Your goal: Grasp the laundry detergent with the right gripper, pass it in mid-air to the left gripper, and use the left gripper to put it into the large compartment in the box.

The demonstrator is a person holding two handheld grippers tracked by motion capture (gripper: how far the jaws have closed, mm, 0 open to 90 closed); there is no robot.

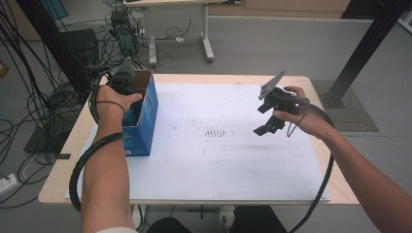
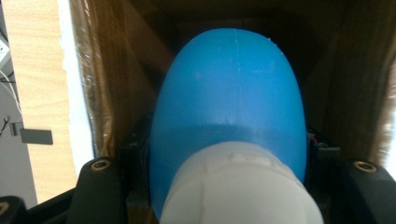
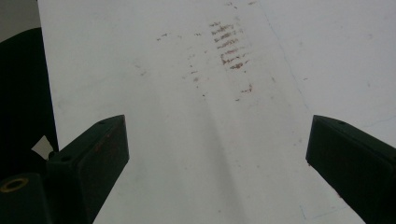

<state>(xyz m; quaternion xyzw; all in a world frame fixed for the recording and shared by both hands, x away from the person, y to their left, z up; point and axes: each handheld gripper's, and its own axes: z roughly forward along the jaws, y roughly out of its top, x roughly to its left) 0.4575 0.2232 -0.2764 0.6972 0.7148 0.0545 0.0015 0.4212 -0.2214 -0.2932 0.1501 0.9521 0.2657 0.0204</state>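
A blue cardboard box [image 1: 145, 116] stands open-topped at the left of the white sheet [image 1: 218, 165]. My left gripper [image 1: 121, 82] reaches into its top. In the left gripper view that gripper [image 2: 229, 149] is shut on a smooth blue rounded object [image 2: 229, 84] with a white end [image 2: 238, 186], inside the box's brown walls [image 2: 121, 70]. The jaws press its two sides. My right gripper [image 1: 266, 127] hangs above the right part of the sheet. It is open [image 3: 217, 149] with nothing between its jaws, and looks down on the sheet [image 3: 154, 93].
Brown smudges [image 1: 218, 132] [image 3: 229, 46] mark the sheet's middle. The wooden table edge [image 1: 63, 155] shows around the sheet. Cables [image 1: 29, 97] crowd the floor at left, a second table's legs [image 1: 206, 43] stand behind, and a black post [image 1: 359, 53] rises at right.
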